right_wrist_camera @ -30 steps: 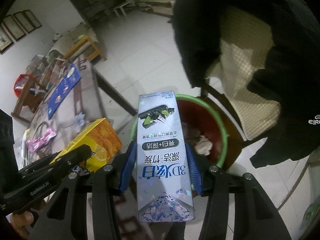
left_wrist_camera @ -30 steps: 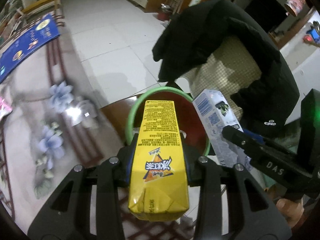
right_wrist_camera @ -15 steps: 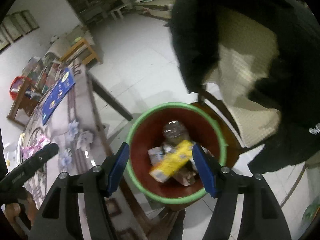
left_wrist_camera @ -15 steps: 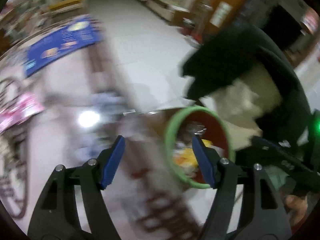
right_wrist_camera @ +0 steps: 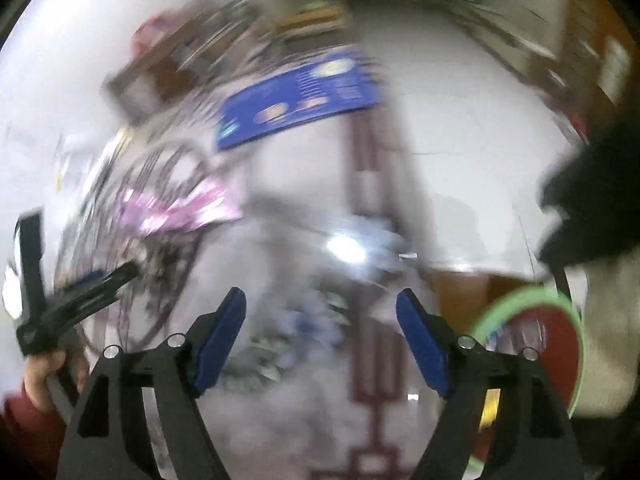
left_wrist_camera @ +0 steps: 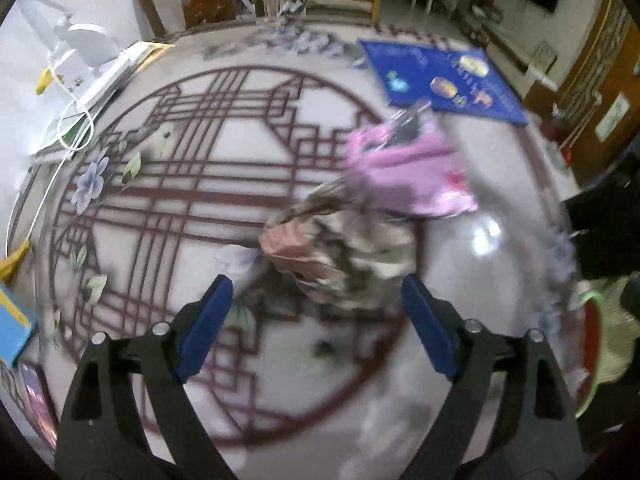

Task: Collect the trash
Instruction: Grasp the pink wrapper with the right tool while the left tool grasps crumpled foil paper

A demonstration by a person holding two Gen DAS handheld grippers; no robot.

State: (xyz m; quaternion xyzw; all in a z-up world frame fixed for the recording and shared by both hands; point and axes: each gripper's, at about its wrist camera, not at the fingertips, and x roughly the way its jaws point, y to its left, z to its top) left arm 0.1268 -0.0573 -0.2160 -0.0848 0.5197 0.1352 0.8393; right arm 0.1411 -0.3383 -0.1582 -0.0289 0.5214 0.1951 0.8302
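The table (left_wrist_camera: 248, 168), round and printed with a dark red lattice pattern and pale flowers, fills the left wrist view and carries everything described here. A blue printed sheet (left_wrist_camera: 440, 80) lies near its far right edge. A pink foil wrapper (left_wrist_camera: 404, 172) lies toward the centre-right, touching a crumpled brown and grey wrapper (left_wrist_camera: 340, 256) on its near side; both are motion-blurred. The bin (right_wrist_camera: 536, 336), red inside with a green rim, stands off the table's right edge, partly behind the right finger in the right wrist view, with blurred items inside it. The left gripper (left_wrist_camera: 316, 324) has just been opening; its jaws stand wide apart with nothing between the blue pads, and the crumpled wrapper lies just ahead of the fingertips, apart from them. The right gripper (right_wrist_camera: 320, 338) has likewise just been opening; its jaws stand wide and hold nothing, over the table's near right edge, with the bin just to its right. In the right wrist view the pink wrapper appears at mid-left, well apart from the right gripper, beside the left gripper's black finger
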